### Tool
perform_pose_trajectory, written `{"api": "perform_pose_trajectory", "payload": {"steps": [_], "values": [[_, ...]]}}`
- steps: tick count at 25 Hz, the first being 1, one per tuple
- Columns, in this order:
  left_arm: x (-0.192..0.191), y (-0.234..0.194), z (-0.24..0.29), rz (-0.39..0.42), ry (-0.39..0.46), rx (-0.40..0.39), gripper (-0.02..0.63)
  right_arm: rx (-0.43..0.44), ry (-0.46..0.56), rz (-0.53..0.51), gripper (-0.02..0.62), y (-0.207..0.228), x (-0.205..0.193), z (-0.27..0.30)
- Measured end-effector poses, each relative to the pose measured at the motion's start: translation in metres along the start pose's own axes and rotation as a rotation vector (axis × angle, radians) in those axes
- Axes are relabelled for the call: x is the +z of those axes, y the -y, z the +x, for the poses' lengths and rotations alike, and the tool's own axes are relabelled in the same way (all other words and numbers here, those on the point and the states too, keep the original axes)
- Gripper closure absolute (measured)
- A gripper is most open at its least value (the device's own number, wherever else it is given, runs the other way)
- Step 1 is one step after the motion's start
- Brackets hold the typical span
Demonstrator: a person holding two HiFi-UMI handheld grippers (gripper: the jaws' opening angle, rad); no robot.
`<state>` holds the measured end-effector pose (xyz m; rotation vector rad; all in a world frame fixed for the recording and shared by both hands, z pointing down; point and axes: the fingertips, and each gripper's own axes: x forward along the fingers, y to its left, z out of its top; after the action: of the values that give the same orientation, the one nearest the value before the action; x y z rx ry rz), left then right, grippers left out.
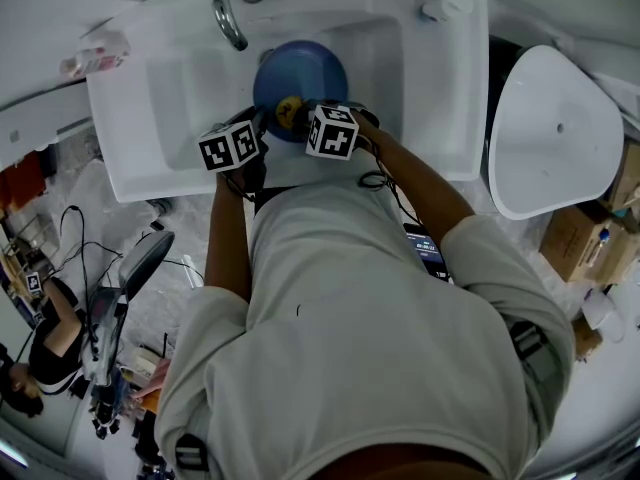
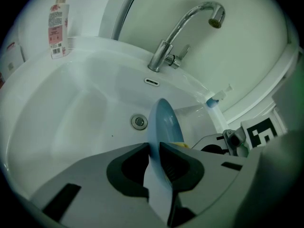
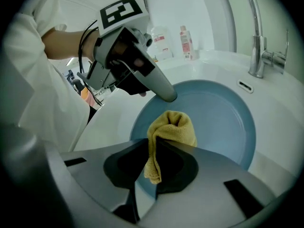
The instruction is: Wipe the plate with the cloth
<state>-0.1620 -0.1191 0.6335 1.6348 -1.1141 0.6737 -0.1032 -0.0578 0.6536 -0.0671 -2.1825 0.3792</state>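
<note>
Over a white sink [image 1: 180, 118], the left gripper [image 2: 152, 161] jaws clamp the blue plate [image 2: 164, 125] by its rim; the right gripper [image 3: 152, 163] jaws pinch the yellow cloth [image 3: 171, 129] against the plate's face.

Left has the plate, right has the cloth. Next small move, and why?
Probably sweep the right gripper sideways across the plate, pressing lightly. Its jaws are shut on the yellow cloth, bunched in front of the plate's lower face. Most of the blue face lies bare beyond it, and the left gripper clamps the rim over the sink, so the plate looks braced.
</note>
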Motion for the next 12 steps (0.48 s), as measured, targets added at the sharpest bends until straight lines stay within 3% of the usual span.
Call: {"api": "perform_pose_trajectory", "payload": {"steps": [8, 12], "values": [[-0.001, -0.001, -0.002, -0.001, -0.001, 0.003, 0.523, 0.023, -0.196, 0.000, 0.548, 0.006, -0.047, 0.001], [-0.001, -0.001, -0.003, -0.003, 0.007, 0.002, 0.523, -0.013, -0.253, 0.130, 0.548, 0.020, -0.068, 0.001]]}}
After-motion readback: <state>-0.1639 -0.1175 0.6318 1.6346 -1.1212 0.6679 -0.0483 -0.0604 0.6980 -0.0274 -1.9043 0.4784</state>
